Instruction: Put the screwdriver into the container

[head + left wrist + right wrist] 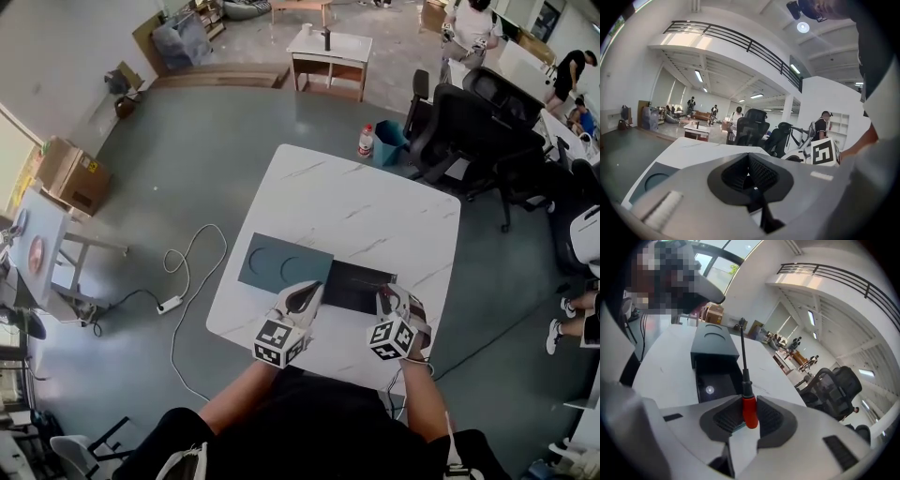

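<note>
Head view: on the white table [375, 211], the open dark container [361, 286] lies at twelve o'clock of the left claw [305, 298] and right claw [392, 302], which hide its near edge.

Left gripper view: the left claw is closed and empty.

Right gripper view: the right claw grips the screwdriver [746, 380] by its red handle, shaft toward twelve over the container. It is best lowered level and released low. The tip is hard to make out.

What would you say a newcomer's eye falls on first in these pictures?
Most likely the red-handled screwdriver, clamped in the right hand-held gripper with its shaft pointing at the open dark box. That box lies near the person's edge of a white marble table, with black office chairs standing beyond the far side.
</note>
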Available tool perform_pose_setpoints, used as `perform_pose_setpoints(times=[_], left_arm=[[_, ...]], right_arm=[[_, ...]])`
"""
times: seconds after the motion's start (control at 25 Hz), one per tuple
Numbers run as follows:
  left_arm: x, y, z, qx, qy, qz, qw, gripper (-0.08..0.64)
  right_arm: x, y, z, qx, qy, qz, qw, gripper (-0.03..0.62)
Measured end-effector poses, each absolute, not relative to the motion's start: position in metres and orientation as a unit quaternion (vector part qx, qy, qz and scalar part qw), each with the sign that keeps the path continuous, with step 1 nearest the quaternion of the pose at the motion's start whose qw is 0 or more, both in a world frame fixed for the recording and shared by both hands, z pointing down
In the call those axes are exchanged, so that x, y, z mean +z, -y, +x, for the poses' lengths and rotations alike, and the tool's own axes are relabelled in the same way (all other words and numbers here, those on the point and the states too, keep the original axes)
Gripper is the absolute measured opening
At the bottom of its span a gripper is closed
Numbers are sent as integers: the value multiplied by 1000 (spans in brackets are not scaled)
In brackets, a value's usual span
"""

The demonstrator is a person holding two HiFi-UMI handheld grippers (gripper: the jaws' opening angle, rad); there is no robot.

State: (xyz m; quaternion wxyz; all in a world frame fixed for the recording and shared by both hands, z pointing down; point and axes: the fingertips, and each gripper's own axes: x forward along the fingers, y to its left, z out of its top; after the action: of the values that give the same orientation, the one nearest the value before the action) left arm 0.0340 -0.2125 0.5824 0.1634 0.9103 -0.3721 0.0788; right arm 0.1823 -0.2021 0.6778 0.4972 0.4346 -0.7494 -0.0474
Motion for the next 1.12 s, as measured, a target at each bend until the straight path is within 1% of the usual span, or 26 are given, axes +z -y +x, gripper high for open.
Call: perform_pose_setpoints(times=[0.52,0.84,1.12], left_arm=[[591,209,15,88,373,908,171,9],[598,210,3,91,379,905,168,9],[599,209,0,88,381,904,175,9]], right_arm=[[749,204,164,-12,720,296,627,98],[775,206,170,-2,698,253,670,98],[782,209,168,3,689,239,684,102]])
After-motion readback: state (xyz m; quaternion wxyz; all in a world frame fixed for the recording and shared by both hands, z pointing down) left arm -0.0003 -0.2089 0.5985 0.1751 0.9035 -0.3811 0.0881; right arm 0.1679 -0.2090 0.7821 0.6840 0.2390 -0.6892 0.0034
